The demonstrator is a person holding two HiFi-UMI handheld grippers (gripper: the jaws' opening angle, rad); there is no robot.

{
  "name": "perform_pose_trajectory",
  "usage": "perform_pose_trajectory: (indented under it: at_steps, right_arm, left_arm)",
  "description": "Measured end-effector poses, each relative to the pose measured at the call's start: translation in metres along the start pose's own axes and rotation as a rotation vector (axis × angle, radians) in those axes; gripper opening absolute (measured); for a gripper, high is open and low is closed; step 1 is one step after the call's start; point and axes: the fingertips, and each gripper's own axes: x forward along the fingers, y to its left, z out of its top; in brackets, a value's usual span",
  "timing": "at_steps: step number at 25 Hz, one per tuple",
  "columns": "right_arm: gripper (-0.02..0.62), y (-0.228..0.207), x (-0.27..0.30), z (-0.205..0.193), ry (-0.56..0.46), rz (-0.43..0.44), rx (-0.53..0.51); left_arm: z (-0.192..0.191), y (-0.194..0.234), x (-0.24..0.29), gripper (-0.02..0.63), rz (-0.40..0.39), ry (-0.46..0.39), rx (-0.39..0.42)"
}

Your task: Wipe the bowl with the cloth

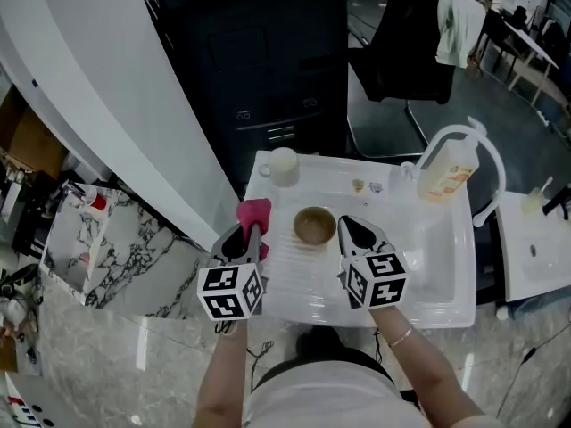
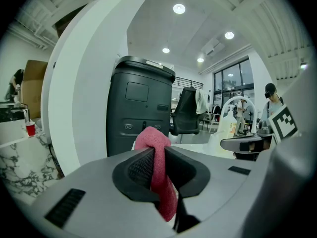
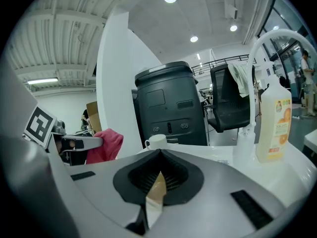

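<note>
- A small brown bowl point(image 1: 314, 226) sits upright on the ribbed draining board point(image 1: 294, 283) of a white sink unit point(image 1: 446, 306), between the two grippers. Its inside is dull, darker brown; I cannot tell whether it is dirty.
- The right gripper point(image 1: 346, 224) meets the bowl's right edge. Its jaws are pressed together on a thin tan sliver, which appears to be the rim, probably to steady the bowl for wiping.
- The left gripper point(image 1: 252, 232) stands just left of the bowl, jaws pinching a pink cloth point(image 1: 253, 210). The cloth bunches above the tips and hangs below them, not touching the bowl, so wiping appears not yet begun.
- Further back stand a white mug point(image 1: 283, 165) and, at the right, a dish soap bottle point(image 1: 443, 176) beside the white tap point(image 1: 489, 154).
</note>
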Motion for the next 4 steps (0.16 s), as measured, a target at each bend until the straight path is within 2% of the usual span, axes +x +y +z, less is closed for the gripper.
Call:
perform_pose_trajectory:
  at_steps: [4]
  right_arm:
    - [0.002, -0.001, 0.0049, -0.0022, 0.008, 0.002, 0.001]
  left_arm:
    - [-0.0016, 0.0011, 0.0036, 0.063, 0.001, 0.003, 0.002]
